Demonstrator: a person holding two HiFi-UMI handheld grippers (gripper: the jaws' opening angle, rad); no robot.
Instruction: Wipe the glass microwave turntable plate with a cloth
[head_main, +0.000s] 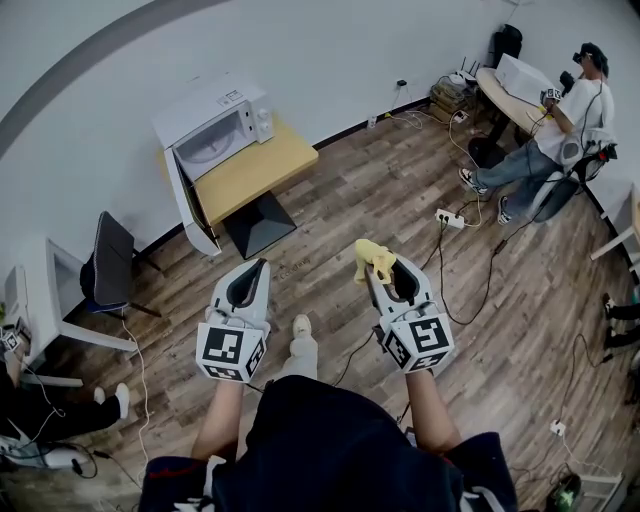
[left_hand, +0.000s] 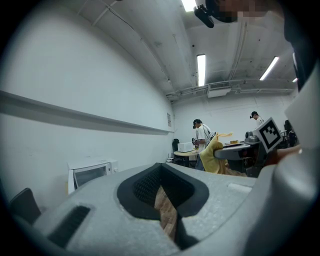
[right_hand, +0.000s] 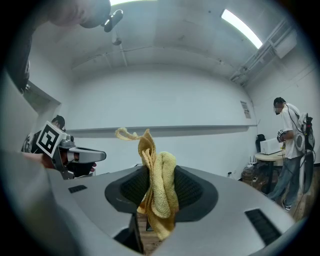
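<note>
Spreading beneath and well ahead of both sets of jaws, the wooden floor (head_main: 400, 200) runs up to a white wall (head_main: 330, 50). Against that wall, far ahead of the left jaws and ahead-left of the right ones, stands a yellow-topped table (head_main: 250, 170) with a white microwave (head_main: 215, 125) at its back corner. A pale round shape shows through the microwave's front, too small to confirm as the glass plate. A dark chair (head_main: 110, 260) sits off to the left of the left jaws, and a seated person (head_main: 560, 130) is far off to the right of the right jaws.

The left gripper (head_main: 262, 262) is held level, its jaws closed tight with nothing between them; only floor shows through the slit. The right gripper (head_main: 375, 275), just beside it and also level, has its jaws clamped on a yellow cloth (head_main: 372, 258). The cloth is pinched between the pads (right_hand: 187, 192), bunching upward beyond the tips and hanging a little below them.
</note>
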